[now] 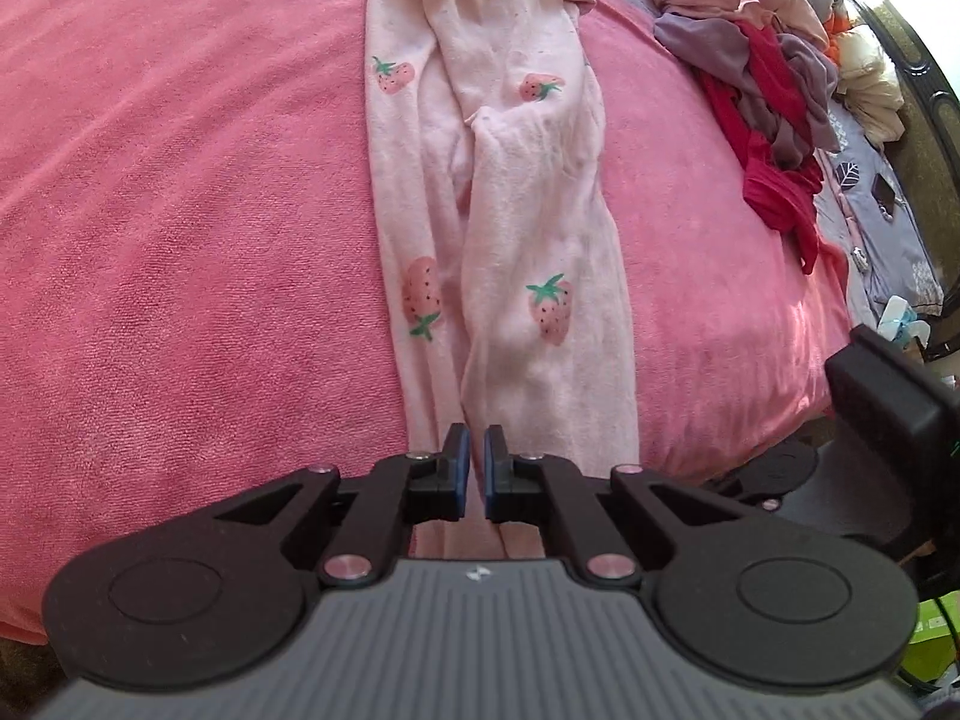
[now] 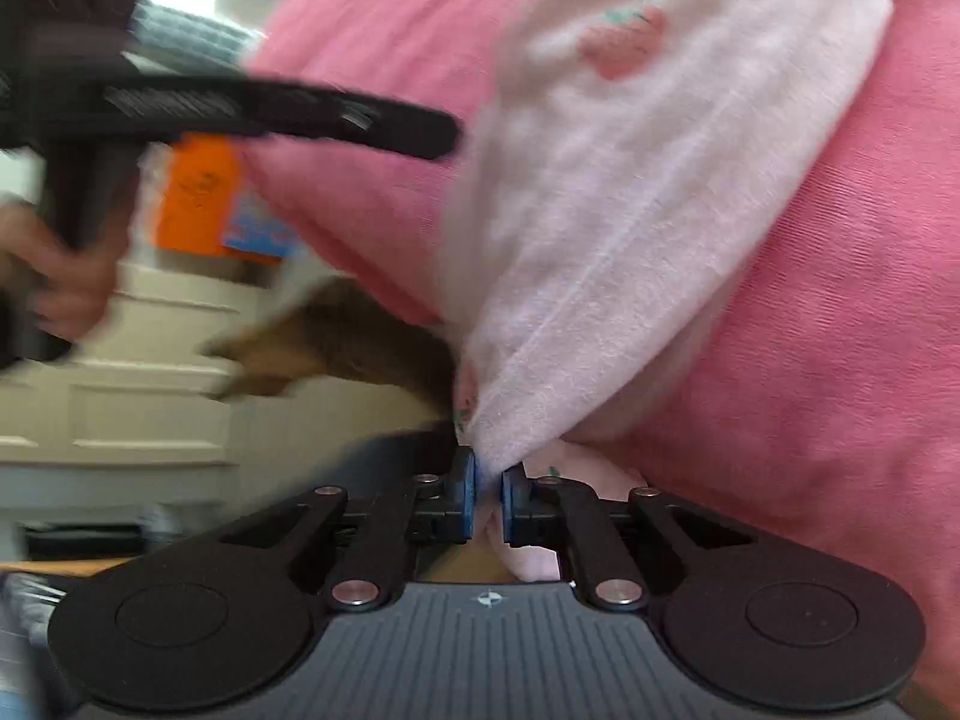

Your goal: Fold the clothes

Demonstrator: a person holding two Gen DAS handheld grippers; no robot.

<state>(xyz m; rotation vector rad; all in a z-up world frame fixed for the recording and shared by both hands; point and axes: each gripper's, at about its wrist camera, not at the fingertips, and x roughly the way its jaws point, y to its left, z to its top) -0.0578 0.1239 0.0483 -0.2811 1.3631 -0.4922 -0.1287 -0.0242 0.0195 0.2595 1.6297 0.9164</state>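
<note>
Strawberry-print pale pink cotton trousers (image 1: 510,192) lie stretched out on the coral-pink terry blanket (image 1: 180,210) that covers the bed, and you have their near end in both tools. Your left gripper (image 1: 474,462) has its jaws pressed nearly together on the near hem of the garment, where it hangs over the bed's near edge. Your right gripper (image 2: 489,480) has its jaws closed on a pinch of the same pale pink cloth, which fans up and away from the blue pads (image 2: 467,483) towards the far right in that blurred view.

To do this step well, keep both pinches at the same height and the same tension, so the hem stays straight between them. Lift just enough to clear the blanket, then carry the near end towards the far end in one even sweep; a faster hand would likely skew the fold. Watch the crumpled overlap midway along the legs, which I judge will bunch unless you draw the cloth taut first.

The garment's long axis runs from near to far in the left wrist view, leaning slightly left at the far end. Its far end points away from you, and the heap of mixed red, mauve and peach laundry (image 1: 762,78) sits well apart to the far right.
</note>
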